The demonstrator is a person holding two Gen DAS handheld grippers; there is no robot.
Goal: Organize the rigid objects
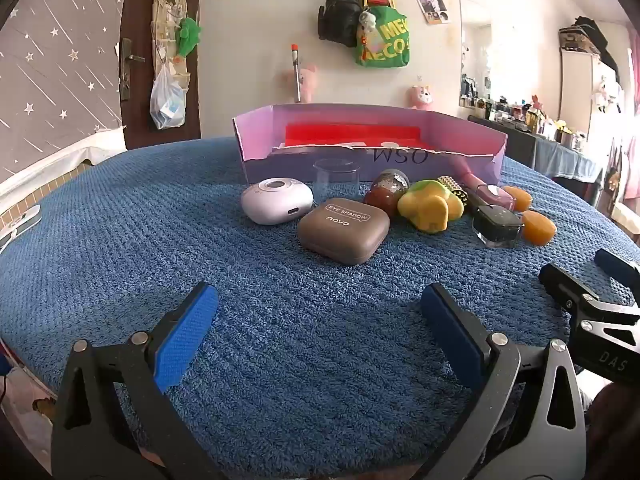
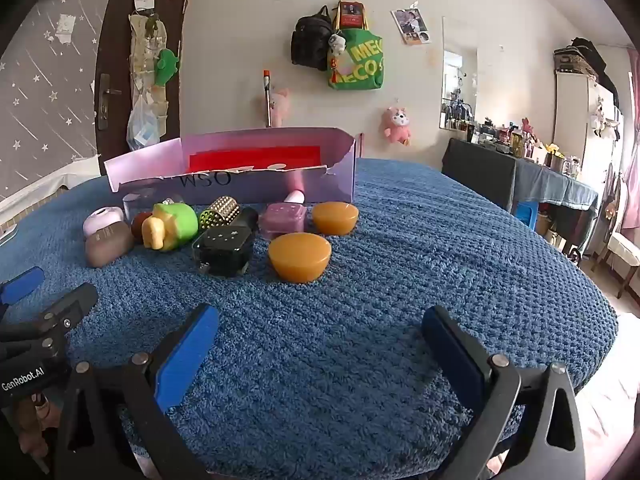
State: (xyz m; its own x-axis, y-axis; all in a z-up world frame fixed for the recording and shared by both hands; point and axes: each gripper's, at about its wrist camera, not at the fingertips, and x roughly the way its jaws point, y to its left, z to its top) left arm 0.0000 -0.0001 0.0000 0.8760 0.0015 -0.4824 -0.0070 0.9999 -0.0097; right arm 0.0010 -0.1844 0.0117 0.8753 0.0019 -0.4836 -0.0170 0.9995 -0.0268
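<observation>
Nothing is seen packed: small items (image 2: 224,250) lie before the box (image 1: 372,160); both grippers (image 1: 316,336) (image 2: 318,354) are spread, empty.

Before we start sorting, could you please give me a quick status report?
Left gripper open, empty. Right gripper open, empty. Items bunched before purple box, none inside yet. Nearest: eyeshadow case, orange puck. Approach unobstructed.
</observation>
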